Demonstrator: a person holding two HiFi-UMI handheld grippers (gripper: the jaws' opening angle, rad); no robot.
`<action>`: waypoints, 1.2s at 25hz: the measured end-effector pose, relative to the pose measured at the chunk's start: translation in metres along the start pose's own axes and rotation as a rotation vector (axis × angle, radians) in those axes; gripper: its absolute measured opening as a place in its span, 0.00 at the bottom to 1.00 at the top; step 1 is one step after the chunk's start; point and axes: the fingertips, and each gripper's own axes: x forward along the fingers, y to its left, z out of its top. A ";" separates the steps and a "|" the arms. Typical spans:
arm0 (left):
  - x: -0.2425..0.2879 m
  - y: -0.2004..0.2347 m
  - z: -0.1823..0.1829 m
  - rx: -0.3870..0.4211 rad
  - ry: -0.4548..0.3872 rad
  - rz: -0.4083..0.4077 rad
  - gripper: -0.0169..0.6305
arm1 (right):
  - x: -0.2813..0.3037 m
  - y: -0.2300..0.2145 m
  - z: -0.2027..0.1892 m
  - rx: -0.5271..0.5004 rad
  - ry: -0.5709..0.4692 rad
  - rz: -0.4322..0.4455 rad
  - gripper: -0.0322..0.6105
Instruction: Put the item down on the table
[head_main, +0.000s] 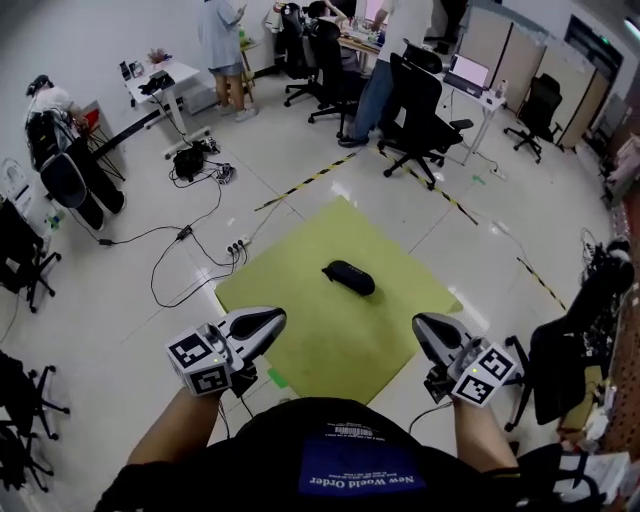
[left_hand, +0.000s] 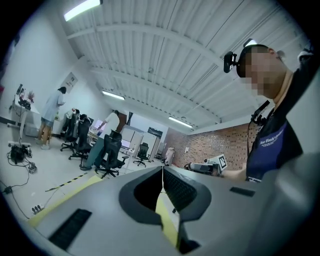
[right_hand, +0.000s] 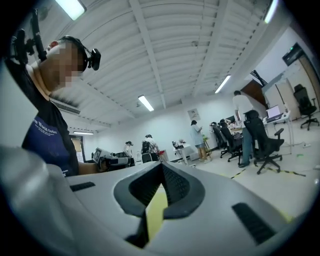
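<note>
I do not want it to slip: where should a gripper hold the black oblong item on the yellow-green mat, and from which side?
Probably across its narrow middle, from above. The black item lies flat on the mat, long and low with rounded ends, so the jaws would sit best on its two long sides.

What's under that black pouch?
A yellow-green mat, spread on the tiled floor. The patch directly beneath the pouch is covered, so anything there cannot be seen.
</note>
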 end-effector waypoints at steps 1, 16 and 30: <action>0.001 -0.004 -0.001 -0.006 0.001 -0.005 0.04 | -0.004 0.001 -0.003 0.012 -0.008 -0.008 0.03; 0.009 -0.031 -0.030 -0.010 0.054 -0.078 0.04 | -0.013 0.007 -0.004 0.018 -0.036 -0.036 0.03; 0.003 -0.031 -0.024 -0.016 0.035 -0.056 0.04 | -0.005 0.013 -0.008 -0.006 -0.006 0.002 0.03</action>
